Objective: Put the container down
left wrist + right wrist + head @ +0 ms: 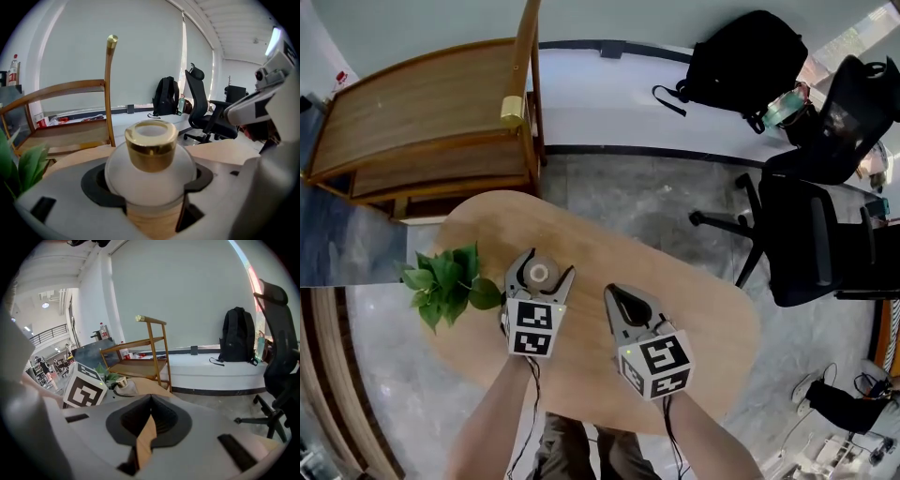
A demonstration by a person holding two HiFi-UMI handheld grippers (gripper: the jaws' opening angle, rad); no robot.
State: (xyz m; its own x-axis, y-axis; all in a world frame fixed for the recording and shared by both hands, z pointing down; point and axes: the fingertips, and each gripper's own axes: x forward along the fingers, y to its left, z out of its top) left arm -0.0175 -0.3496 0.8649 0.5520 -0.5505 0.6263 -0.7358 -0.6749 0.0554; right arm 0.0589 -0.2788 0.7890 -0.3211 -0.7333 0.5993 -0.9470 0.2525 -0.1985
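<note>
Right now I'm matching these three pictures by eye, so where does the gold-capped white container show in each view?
Head view: the container sits left of centre, between jaws.
Left gripper view: dead centre, filling the space between the jaws.
Right gripper view: small, left of centre, above the jaws.
Shared landmark: the black backpack by the wall.

Bright, even light with soft shadows; close to the left hand-held gripper (150, 183) focus softens, and fisheye edges darken.
</note>
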